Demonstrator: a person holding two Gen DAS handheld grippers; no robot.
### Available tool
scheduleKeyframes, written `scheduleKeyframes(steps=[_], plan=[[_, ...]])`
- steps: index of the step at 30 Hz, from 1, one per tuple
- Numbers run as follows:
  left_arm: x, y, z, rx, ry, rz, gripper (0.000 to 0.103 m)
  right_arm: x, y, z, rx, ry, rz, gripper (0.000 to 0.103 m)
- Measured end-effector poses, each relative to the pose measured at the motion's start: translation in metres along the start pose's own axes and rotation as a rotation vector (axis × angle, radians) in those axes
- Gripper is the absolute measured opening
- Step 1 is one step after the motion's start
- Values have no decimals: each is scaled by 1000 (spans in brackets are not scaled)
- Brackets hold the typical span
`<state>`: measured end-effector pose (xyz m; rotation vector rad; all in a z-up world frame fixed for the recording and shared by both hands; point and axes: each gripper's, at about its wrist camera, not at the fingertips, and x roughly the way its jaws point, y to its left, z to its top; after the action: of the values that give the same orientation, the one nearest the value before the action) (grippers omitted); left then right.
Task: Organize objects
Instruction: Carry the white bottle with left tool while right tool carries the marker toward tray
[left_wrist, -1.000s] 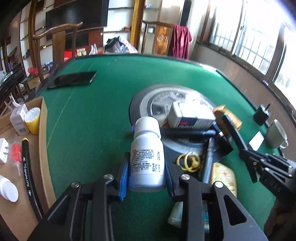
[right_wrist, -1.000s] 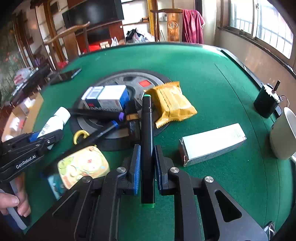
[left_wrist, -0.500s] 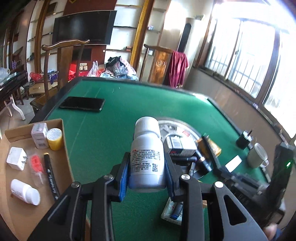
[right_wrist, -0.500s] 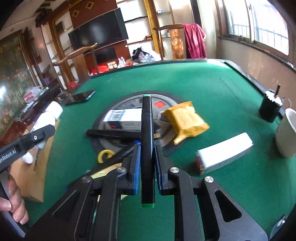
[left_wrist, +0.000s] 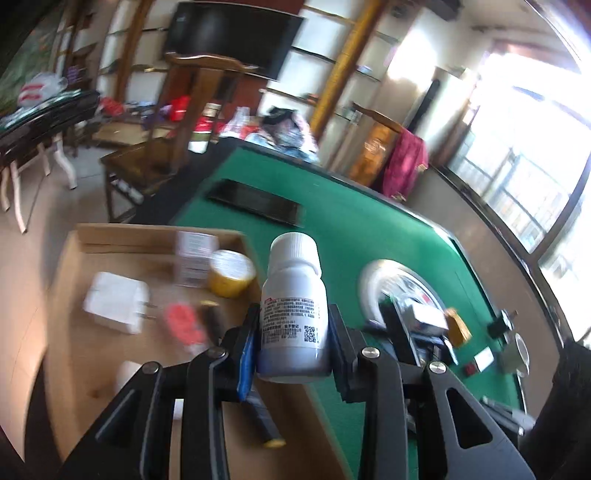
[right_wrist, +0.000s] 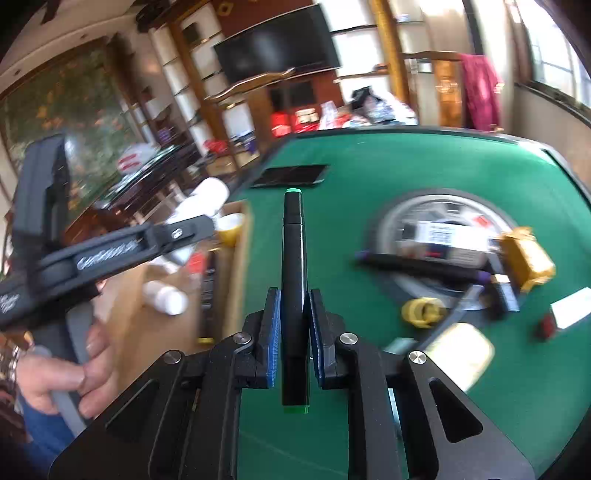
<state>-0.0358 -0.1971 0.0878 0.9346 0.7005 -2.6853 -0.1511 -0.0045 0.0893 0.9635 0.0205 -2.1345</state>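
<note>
My left gripper (left_wrist: 293, 317) is shut on a white pill bottle (left_wrist: 291, 306) and holds it in the air at the right edge of a cardboard box (left_wrist: 81, 373). The box holds a white charger (left_wrist: 116, 306), a yellow tape roll (left_wrist: 231, 273), a small white carton (left_wrist: 194, 262), a red item and a black pen. My right gripper (right_wrist: 293, 310) is shut on a black marker with green ends (right_wrist: 293, 266), held above the green table (right_wrist: 406, 166). The left gripper with its bottle also shows in the right wrist view (right_wrist: 155, 236), over the box.
On the table's round centre plate (right_wrist: 388, 229) lie a white box (right_wrist: 443, 236), a yellow packet (right_wrist: 524, 258), black pens and a yellow ring (right_wrist: 423, 312). A black phone (right_wrist: 290, 175) lies at the far left. A mug (left_wrist: 517, 350) stands far right. Chairs surround the table.
Both grippers have swung left with their objects, from over the centre plate towards the cardboard box. The left gripper now hangs at the box's edge. Grips are unchanged.
</note>
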Motion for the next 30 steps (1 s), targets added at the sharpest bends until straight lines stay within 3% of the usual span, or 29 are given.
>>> scheduleKeyframes(steps=[4, 9, 12, 30], plan=[[0, 48, 9, -77, 11, 53, 34, 21, 34, 0, -40, 63, 53, 14], [14, 94, 15, -108, 58, 190, 34, 43, 74, -7, -102, 113, 101, 14], [23, 111, 15, -145, 81, 205, 34, 58, 95, -15, -138, 150, 139, 14], [27, 124, 13, -162, 98, 279, 34, 110, 156, -39, -218, 282, 229, 14]])
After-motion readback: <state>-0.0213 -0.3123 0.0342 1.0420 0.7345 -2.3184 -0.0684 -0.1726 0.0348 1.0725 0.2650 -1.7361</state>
